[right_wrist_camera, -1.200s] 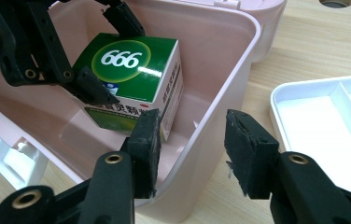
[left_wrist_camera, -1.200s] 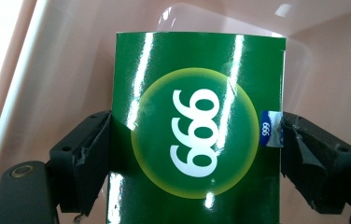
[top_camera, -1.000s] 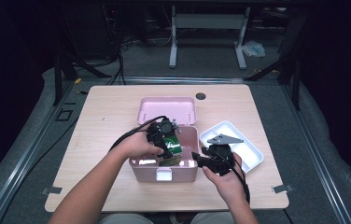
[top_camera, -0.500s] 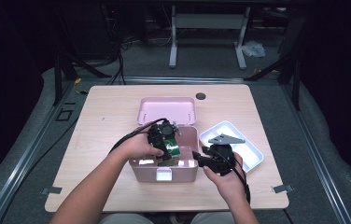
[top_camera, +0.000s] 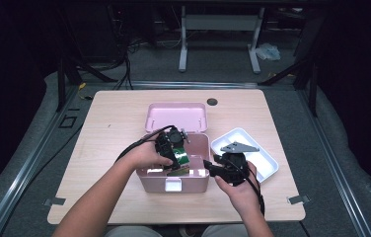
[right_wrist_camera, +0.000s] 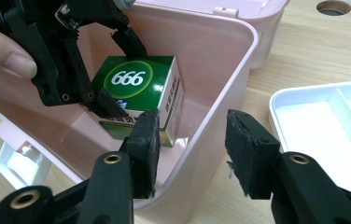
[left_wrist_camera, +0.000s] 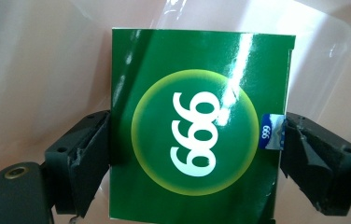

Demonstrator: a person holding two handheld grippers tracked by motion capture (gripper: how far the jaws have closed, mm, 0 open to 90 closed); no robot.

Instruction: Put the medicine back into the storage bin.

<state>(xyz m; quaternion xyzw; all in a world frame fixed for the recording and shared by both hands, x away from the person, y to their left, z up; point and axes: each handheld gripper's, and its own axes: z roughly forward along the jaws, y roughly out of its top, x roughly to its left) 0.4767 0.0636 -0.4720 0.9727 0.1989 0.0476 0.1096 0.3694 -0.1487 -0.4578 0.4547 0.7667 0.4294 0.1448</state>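
Right gripper (right_wrist_camera: 190,154): your jaws stand apart and hold nothing; they straddle the near right wall of the pink box (right_wrist_camera: 220,74), one jaw inside, one outside.
Left gripper (top_camera: 169,144): your jaws are closed on two opposite sides of the green carton (left_wrist_camera: 197,135), which sits squarely between them.
Carton position: it is low inside the pink box, tilted, the printed face toward you; whether it already touches the floor of the box I cannot tell for sure.
Key relation: the carton lies ahead and to the left of your right jaws; your left hand is the nearer one.
Writing: "666" in white on a yellow-green circle; a small blue tab (left_wrist_camera: 268,132) also reads "666"; the side print is too small.
Farther: the white tray (top_camera: 266,159) rests on the worktop (top_camera: 114,118), just right of the box; the open lid (top_camera: 176,116) lies behind.
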